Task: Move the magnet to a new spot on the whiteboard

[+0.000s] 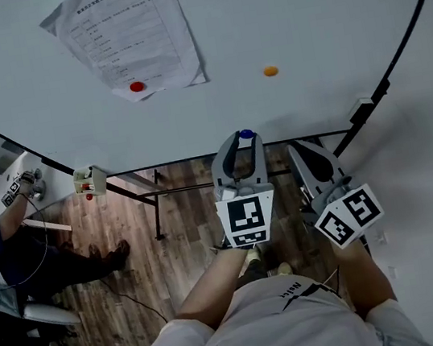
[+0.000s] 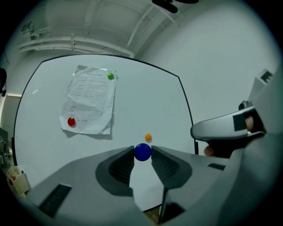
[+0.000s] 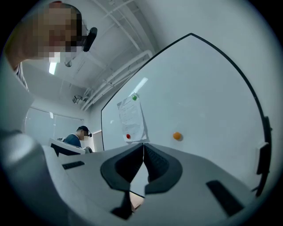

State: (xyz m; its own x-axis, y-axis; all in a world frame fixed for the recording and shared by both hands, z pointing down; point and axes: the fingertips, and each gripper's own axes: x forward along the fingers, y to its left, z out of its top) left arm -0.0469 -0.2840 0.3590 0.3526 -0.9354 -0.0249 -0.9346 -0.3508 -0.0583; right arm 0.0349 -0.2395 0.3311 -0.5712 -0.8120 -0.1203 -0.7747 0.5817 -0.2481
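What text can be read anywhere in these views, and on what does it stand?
Paper on the whiteboard: printed lines, too small to read.
Shirt print: a short word, upside down, too blurred to quote.
Left cube, right cube: square marker patterns only, no words.
No text here can be quoted.

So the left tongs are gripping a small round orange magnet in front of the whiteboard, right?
Not orange: the left tongs grip a small round blue magnet, as the left gripper view shows. The small round orange magnet sits alone on the whiteboard.
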